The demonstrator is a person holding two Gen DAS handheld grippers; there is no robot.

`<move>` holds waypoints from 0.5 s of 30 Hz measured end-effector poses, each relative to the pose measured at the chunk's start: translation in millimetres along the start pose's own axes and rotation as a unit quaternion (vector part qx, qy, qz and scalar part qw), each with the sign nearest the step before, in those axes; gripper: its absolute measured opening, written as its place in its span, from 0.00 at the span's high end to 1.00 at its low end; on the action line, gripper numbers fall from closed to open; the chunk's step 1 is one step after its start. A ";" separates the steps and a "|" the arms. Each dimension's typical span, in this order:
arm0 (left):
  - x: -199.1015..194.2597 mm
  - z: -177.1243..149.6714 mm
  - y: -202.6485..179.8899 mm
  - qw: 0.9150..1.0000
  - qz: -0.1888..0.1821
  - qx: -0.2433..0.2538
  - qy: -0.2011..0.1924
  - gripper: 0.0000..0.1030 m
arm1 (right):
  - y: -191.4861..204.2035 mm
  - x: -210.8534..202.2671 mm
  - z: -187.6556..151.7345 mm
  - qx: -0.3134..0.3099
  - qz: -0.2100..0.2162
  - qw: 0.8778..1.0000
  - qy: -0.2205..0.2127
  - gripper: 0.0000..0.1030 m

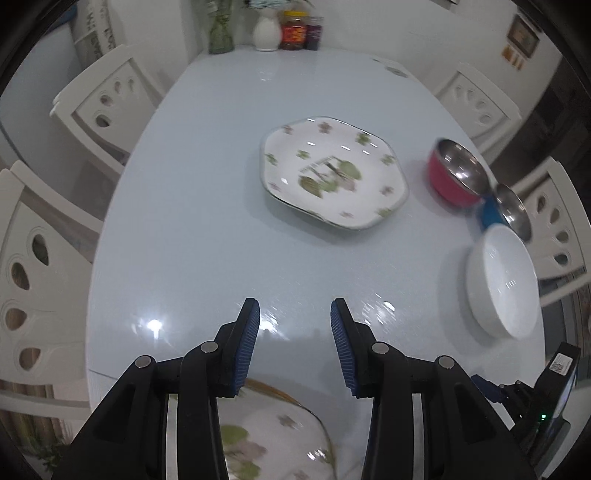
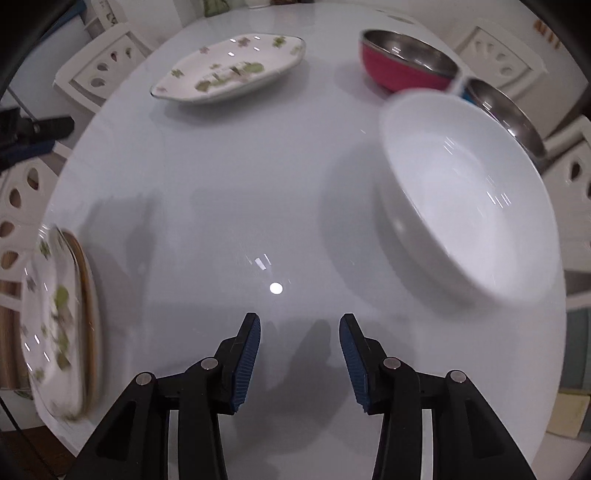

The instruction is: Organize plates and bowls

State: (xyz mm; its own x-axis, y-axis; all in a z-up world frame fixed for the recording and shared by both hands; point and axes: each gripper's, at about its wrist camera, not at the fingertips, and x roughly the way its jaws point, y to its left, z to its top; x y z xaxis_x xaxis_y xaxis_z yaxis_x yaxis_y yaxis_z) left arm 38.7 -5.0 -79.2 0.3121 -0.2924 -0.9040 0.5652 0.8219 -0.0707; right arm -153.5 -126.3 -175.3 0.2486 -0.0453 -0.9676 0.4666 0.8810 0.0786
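A floral plate (image 1: 332, 173) lies mid-table; it also shows far left of centre in the right wrist view (image 2: 229, 72). A second floral plate (image 1: 273, 439) sits at the near edge under my left gripper (image 1: 294, 310), which is open and empty; that plate shows at the left in the right wrist view (image 2: 55, 325). A white bowl (image 1: 502, 280) (image 2: 469, 195), a red steel-lined bowl (image 1: 454, 173) (image 2: 402, 62) and a blue steel-lined bowl (image 1: 506, 210) (image 2: 506, 110) stand at the right. My right gripper (image 2: 300, 321) is open and empty, left of the white bowl.
White chairs (image 1: 107, 99) surround the pale glossy table (image 1: 207, 184). A vase (image 1: 265, 31), jars (image 1: 294, 29) and a glass vase (image 1: 221, 33) stand at the far end. The right gripper's body (image 1: 546, 402) shows at the lower right.
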 end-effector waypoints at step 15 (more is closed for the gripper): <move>-5.4 -94.0 -82.1 1.000 0.016 0.003 0.015 0.64 | -77.7 -9.9 -59.6 0.037 0.000 0.998 -0.050 0.50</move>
State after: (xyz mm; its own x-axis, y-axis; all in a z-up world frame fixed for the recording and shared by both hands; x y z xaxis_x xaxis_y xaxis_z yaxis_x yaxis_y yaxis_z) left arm -81.1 -25.0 -108.2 0.3068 -0.2514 -0.9180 0.5600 0.8275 -0.0395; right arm -242.8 -166.2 -186.2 0.3303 -0.0963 -0.9390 0.5275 0.8438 0.0990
